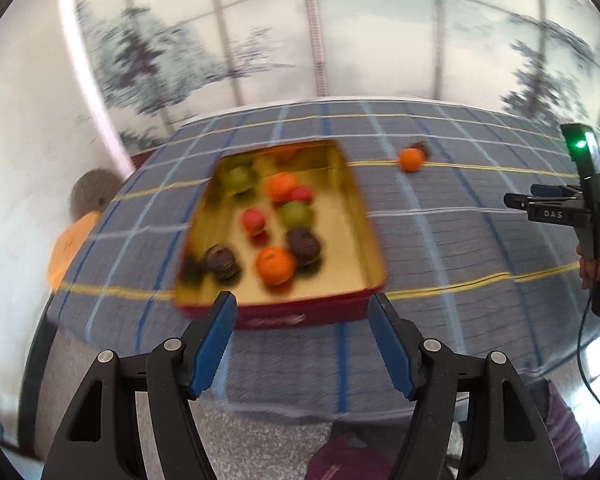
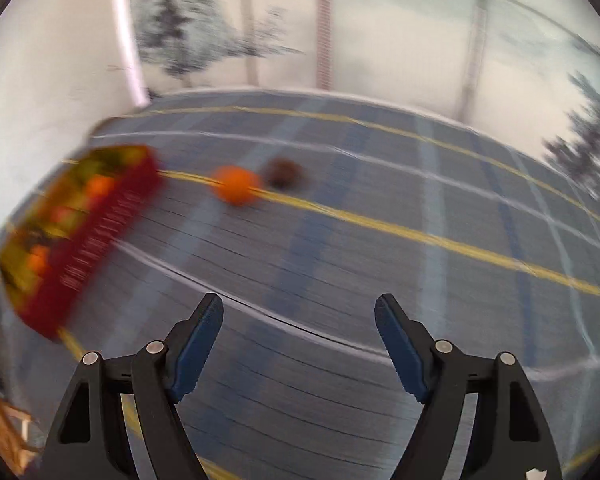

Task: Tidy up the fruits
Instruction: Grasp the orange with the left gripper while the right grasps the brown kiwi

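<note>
Now | red rectangular tin tray with gold inside [image 1: 332, 216] holds orange, green, red, brown fruits | left tongs [image 1: 302, 310] agape, empty, near its front wall | loose orange fruit [image 2: 236, 189] and brown fruit [image 2: 285, 172] on plaid-clothed surface [image 2: 340, 280] | right tongs [image 2: 299, 312] agape, empty

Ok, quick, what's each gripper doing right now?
Left gripper: open, holding nothing, at the near end of the tin.
Right gripper: open, holding nothing, above the cloth.

A red-walled, gold-lined rectangular metal tin [image 1: 284, 316] sits on the blue checked tablecloth [image 1: 440, 240], holding round fruits. To its right lie a round orange fruit [image 1: 411, 159] and, just behind, what seems a dark brown round fruit [image 2: 285, 172].
</note>
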Demonstrator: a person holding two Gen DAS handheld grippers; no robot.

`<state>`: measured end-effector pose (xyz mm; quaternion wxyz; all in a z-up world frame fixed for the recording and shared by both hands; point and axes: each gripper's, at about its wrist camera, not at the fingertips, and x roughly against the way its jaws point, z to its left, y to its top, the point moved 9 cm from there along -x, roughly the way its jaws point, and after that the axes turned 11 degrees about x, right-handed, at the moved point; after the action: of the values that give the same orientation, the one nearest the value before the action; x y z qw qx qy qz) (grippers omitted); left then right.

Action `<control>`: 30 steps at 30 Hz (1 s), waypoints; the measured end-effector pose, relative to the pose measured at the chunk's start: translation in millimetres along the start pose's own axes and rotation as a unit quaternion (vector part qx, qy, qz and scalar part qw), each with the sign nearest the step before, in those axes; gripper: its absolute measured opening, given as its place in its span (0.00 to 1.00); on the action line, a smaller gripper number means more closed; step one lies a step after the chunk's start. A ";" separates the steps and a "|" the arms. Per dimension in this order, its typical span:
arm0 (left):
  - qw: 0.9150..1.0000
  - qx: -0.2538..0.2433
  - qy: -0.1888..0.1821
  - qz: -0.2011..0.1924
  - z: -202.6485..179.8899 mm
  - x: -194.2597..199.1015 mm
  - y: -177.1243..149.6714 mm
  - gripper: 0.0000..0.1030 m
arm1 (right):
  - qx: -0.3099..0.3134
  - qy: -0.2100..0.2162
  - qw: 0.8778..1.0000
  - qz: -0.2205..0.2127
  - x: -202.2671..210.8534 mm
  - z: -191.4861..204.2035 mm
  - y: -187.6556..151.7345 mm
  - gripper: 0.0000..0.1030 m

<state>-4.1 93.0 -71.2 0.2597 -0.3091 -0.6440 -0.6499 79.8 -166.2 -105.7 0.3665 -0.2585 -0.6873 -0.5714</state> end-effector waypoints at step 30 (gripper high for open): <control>0.969 -0.154 -0.092 0.172 -179.0 -237.0 122.1 0.35 | -0.133 0.057 0.989 -0.042 15.0 -97.1 -51.3 0.81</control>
<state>233.5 -104.2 -159.4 0.2569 -0.5100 -0.4942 -0.6555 51.3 -272.8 -116.6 0.3432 -0.2425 -0.5935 -0.6864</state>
